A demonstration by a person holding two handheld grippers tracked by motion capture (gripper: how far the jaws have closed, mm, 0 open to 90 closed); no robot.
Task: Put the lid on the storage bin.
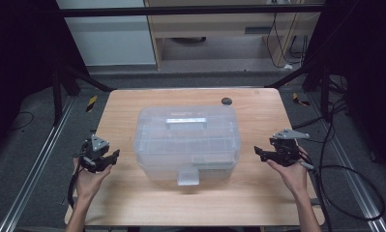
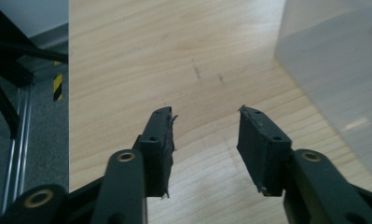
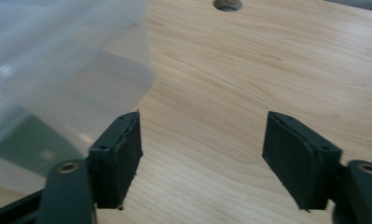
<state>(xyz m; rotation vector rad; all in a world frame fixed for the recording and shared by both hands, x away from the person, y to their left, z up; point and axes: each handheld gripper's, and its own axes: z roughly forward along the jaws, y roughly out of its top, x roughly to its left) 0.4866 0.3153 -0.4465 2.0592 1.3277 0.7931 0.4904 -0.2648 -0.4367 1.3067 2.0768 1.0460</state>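
A clear plastic storage box (image 1: 186, 141) with a lid, a top handle and a front latch sits in the middle of the wooden table (image 1: 132, 193). My left gripper (image 1: 114, 155) is just left of the box, held in a hand, jaws apart with bare wood between them (image 2: 206, 135). The box's wall (image 2: 333, 70) shows at the right of the left gripper view. My right gripper (image 1: 257, 152) is at the box's right side, also open over bare wood (image 3: 202, 149), and the box's corner (image 3: 58, 79) shows at the left of its view.
A small dark round hole (image 1: 226, 101) lies near the table's far edge, and is also in the right gripper view as a hole (image 3: 227, 4). Cables (image 1: 345, 193) trail off the table's right side. Metal rails and frame legs (image 1: 60, 96) flank the table.
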